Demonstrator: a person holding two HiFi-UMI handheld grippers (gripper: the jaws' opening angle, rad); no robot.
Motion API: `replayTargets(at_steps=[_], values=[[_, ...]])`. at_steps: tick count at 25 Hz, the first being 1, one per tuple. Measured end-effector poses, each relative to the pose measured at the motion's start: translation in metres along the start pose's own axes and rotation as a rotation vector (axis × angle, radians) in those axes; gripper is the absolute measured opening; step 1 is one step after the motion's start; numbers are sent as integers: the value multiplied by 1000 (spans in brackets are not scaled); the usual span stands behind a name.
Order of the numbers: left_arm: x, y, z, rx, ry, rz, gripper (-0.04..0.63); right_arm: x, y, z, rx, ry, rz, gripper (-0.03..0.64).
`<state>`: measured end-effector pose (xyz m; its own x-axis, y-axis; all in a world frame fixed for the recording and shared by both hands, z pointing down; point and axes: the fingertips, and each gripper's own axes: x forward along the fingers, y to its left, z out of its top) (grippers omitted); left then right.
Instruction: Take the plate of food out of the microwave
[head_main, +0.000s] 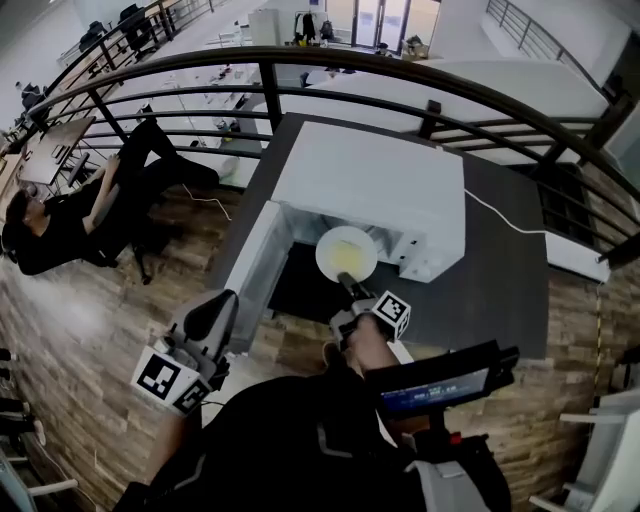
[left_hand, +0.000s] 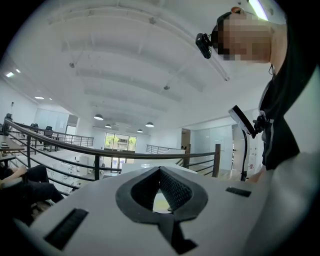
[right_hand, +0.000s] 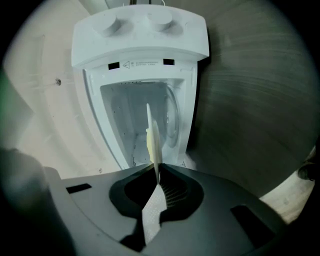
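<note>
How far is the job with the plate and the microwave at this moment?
Done: the microwave door stands open, and the cavity looks empty in the right gripper view. In hand: the right gripper has its fingers shut on the rim of the plate of food, just outside the opening. Left: to carry the plate clear and set it down, perhaps on the dark table.

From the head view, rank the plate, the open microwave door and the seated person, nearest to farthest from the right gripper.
1. The plate: clamped by its near rim in the right gripper, straight ahead of it.
2. The microwave door: swung open, to the gripper's left.
3. The seated person: far off at the left, on the wooden floor.
</note>
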<state>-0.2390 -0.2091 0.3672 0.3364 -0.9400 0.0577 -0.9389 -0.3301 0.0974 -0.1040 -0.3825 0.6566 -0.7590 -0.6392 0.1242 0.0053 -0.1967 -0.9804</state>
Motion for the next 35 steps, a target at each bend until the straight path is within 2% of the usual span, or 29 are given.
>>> replayTargets(at_steps=[4, 10, 16, 22, 25, 27, 31, 35], values=[[-32, -19, 6, -9, -13, -42, 3, -39, 20, -31, -5, -13, 16, 18], [-45, -21, -8, -18, -17, -114, 3, -59, 27, -53, -2, -41, 43, 18], [-75, -50, -2, -15, -24, -199, 3, -108, 45, -83, 7, -80, 69, 17], [-67, -74, -22, -13, -26, -257, 3, -139, 44, -74, -10, -104, 90, 18], [-60, -85, -21, -2, -34, -275, 2, -149, 50, -68, -19, -104, 104, 18], [-52, -94, -16, -22, -56, -290, 3, -153, 50, -63, -24, -101, 100, 17], [-38, -105, -12, -33, -53, -285, 3, -158, 55, -57, -29, -69, 84, 17], [-25, -107, -12, -5, -29, -265, 3, -156, 65, -54, -41, -33, 87, 17]])
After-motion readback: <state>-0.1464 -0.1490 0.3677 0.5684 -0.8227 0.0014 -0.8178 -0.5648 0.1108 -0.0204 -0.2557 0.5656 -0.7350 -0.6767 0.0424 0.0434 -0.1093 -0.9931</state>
